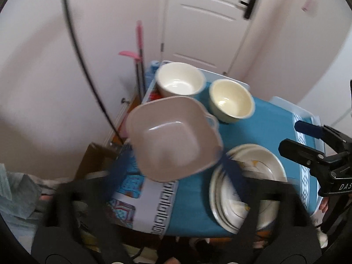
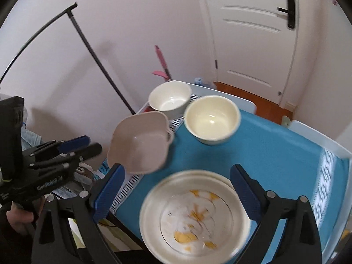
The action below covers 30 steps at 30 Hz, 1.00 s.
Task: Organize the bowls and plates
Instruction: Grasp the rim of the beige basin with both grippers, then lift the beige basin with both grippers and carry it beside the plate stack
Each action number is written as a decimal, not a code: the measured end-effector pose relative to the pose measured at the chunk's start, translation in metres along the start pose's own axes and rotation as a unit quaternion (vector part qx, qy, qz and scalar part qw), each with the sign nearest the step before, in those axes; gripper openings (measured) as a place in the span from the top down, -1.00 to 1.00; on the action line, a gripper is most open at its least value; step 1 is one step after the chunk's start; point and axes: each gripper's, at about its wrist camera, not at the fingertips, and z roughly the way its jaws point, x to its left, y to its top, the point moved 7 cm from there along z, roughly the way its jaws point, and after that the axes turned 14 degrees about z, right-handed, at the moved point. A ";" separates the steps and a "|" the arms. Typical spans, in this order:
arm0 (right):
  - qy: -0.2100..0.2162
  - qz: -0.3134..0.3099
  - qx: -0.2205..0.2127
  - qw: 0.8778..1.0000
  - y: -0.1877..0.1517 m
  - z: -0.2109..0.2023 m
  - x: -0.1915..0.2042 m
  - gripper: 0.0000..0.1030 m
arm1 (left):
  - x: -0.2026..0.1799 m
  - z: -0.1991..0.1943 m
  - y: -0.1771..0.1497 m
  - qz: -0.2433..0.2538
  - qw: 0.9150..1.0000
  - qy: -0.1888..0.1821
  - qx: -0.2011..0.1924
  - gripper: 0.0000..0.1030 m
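A pale pink square bowl (image 1: 173,138) hangs tilted above the table's left edge; it also shows in the right wrist view (image 2: 140,143). My left gripper (image 1: 176,167) appears shut on its rim, though its fingers are blurred. A white round bowl (image 1: 179,80) and a cream round bowl (image 1: 231,101) stand at the table's far side. A stack of white plates (image 2: 195,215) with yellow marks sits at the near side. My right gripper (image 2: 176,191) is open, its blue pads (image 2: 244,191) either side of the plate stack's far rim, holding nothing.
The table carries a blue cloth (image 2: 275,149) with patterned borders. A white door (image 2: 253,33) and wall stand behind. A black pole (image 2: 99,59) and pink-handled tools (image 2: 161,61) lean at the left. Clutter lies left of the table.
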 end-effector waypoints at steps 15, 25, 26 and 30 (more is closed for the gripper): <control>-0.035 -0.011 0.114 0.993 0.001 0.129 0.024 -0.85 | 0.051 0.094 -0.047 -0.066 0.993 -0.042 0.083 -0.50; -0.029 0.003 0.149 0.988 -0.005 0.163 0.020 0.21 | 0.036 0.132 -0.053 -0.049 0.991 -0.064 0.111 0.54; -0.026 0.004 0.153 0.988 -0.006 0.166 0.019 0.36 | 0.036 0.135 -0.054 -0.046 0.991 -0.060 0.113 0.59; -0.017 -0.003 0.164 0.986 -0.012 0.170 0.022 0.76 | 0.033 0.135 -0.051 -0.028 0.992 -0.048 0.115 0.63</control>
